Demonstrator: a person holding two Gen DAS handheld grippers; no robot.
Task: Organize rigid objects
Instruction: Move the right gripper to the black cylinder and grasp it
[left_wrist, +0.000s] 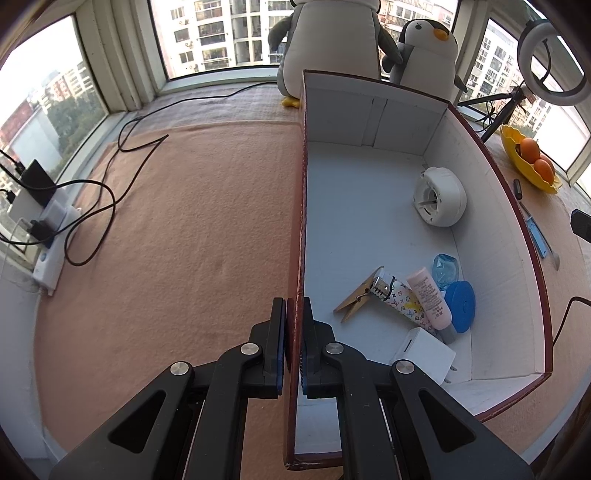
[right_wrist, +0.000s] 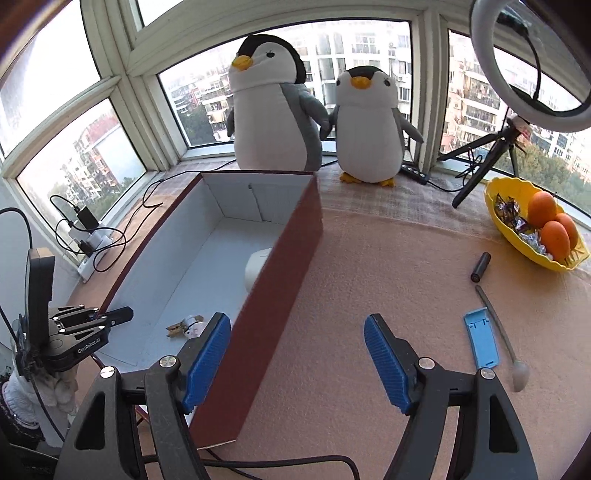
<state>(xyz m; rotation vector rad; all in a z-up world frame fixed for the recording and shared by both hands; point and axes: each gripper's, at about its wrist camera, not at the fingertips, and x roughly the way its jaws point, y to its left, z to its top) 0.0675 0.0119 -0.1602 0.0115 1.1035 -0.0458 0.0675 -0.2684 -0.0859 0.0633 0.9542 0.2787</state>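
Observation:
A dark red box with a white inside (left_wrist: 369, 206) (right_wrist: 280, 273) stands on the peach cloth. My left gripper (left_wrist: 294, 306) is shut on the box's left wall; it shows in the right wrist view (right_wrist: 110, 315). Inside lie a white round device (left_wrist: 439, 201), a wooden clothespin (left_wrist: 356, 295), a patterned lighter (left_wrist: 400, 299), a pink tube (left_wrist: 428, 295), a blue round lid (left_wrist: 460, 304) and a white charger (left_wrist: 424, 352). My right gripper (right_wrist: 297, 332) is open and empty, straddling the box's right wall. To its right lie a blue case (right_wrist: 482, 336), a grey spoon (right_wrist: 498, 332) and a black cylinder (right_wrist: 480, 266).
Two plush penguins (right_wrist: 273, 107) (right_wrist: 369, 125) stand behind the box at the window. A yellow bowl with oranges (right_wrist: 535, 225) and a ring light on a tripod (right_wrist: 517, 92) are at the right. A power strip with cables (left_wrist: 48, 236) lies at the left.

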